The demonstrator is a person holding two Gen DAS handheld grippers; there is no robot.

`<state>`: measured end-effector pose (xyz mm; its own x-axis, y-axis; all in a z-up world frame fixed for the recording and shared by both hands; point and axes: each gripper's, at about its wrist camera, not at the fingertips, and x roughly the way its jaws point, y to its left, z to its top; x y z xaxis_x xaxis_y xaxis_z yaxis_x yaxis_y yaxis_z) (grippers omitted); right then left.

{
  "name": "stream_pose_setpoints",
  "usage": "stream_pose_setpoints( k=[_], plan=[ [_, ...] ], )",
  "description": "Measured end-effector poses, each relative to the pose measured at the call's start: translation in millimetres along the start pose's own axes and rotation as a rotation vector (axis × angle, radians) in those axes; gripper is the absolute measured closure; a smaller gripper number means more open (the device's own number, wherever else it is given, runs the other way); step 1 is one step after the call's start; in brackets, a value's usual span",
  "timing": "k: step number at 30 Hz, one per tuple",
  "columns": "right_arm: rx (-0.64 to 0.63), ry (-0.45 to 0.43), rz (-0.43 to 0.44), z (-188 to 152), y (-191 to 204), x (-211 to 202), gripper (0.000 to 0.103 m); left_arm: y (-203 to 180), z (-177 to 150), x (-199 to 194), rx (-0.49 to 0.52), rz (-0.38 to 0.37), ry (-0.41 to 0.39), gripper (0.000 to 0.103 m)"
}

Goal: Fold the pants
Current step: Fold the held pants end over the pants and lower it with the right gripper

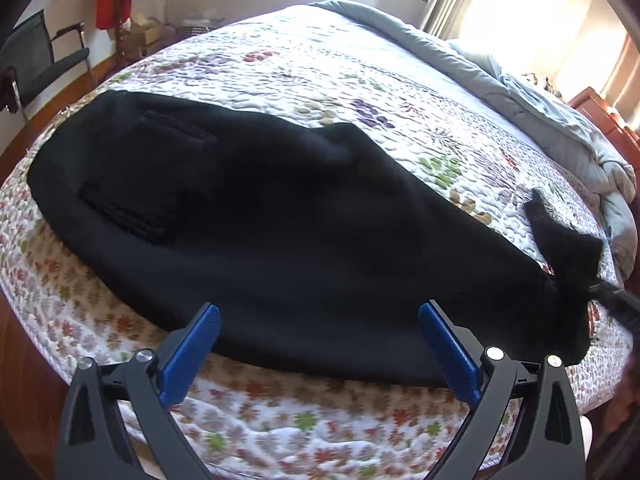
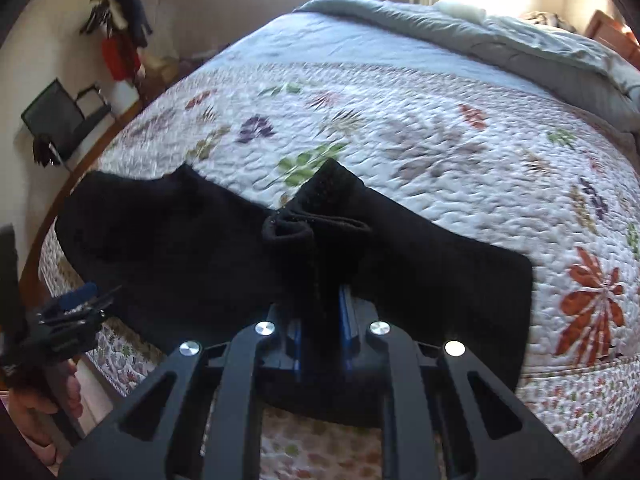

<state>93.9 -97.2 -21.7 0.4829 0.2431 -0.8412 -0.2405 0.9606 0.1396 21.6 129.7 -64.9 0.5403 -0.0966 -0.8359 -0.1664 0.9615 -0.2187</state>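
Black pants (image 1: 280, 232) lie lengthwise on the floral quilt (image 1: 320, 80) near the bed's front edge, waist and back pockets to the left, legs to the right. My left gripper (image 1: 320, 320) is open, its blue pads just above the pants' near edge, holding nothing. My right gripper (image 2: 324, 296) is shut on the pants' leg end (image 2: 320, 232), which is bunched and lifted off the quilt (image 2: 440, 140). The right gripper also shows in the left wrist view (image 1: 600, 292) at the far right. The left gripper (image 2: 76, 300) shows at the left of the right wrist view.
A rumpled grey-blue duvet (image 1: 520, 92) lies along the far right of the bed. A black chair (image 1: 44, 60) and a coat stand with a red bag (image 1: 114, 0) stand by the left wall. Wooden floor (image 1: 16, 340) lies beside the bed.
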Motion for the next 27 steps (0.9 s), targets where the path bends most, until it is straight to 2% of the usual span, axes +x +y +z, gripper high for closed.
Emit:
stream_pose_setpoints(
  k=[5,7,9,10,11,14,16,17,20,23,24,27],
  plan=[
    [-0.052,0.037,0.079,-4.7,53.4,36.4,0.09,13.2,3.5,-4.4,-0.004,0.004,-0.001,0.004],
    [-0.09,0.064,0.056,-10.7,71.7,52.2,0.088,17.1,4.5,-4.9,-0.011,0.003,0.002,0.004],
    [-0.12,0.09,0.036,-18.1,81.1,62.1,0.081,18.3,5.6,-3.4,-0.015,-0.004,0.008,0.004],
    [-0.119,0.102,0.048,-20.9,80.1,64.0,0.069,18.5,5.3,-3.2,-0.016,-0.009,0.011,0.004],
    [-0.109,0.118,0.099,-24.8,79.6,65.8,0.058,17.9,5.4,-2.3,-0.016,-0.013,0.014,0.004],
    [-0.054,0.103,0.234,-29.9,66.0,54.1,0.058,13.4,5.0,1.8,-0.019,-0.043,0.032,0.004],
    [0.027,0.092,0.356,-32.5,47.3,39.0,0.057,6.6,3.8,3.4,-0.022,-0.07,0.041,0.004],
    [0.062,0.068,0.386,-34.1,34.3,27.6,0.057,2.2,3.5,3.1,-0.018,-0.082,0.04,0.004],
    [0.117,0.018,0.332,-34.2,2.5,1.5,0.054,-22.0,3.8,0.7,0.026,-0.113,0.024,0.004],
    [0.176,0.012,0.204,-34.3,-33.5,-13.3,0.053,-51.1,6.2,3.2,0.093,-0.119,0.024,0.004],
    [0.186,0.006,0.171,-35.4,-44.9,-15.1,0.053,-60.7,6.3,4.8,0.118,-0.106,0.021,0.004],
    [0.244,0.047,0.179,-47.1,-68.0,-9.2,0.053,-89.8,6.7,18.0,0.216,-0.032,0.016,0.004]
  ],
)
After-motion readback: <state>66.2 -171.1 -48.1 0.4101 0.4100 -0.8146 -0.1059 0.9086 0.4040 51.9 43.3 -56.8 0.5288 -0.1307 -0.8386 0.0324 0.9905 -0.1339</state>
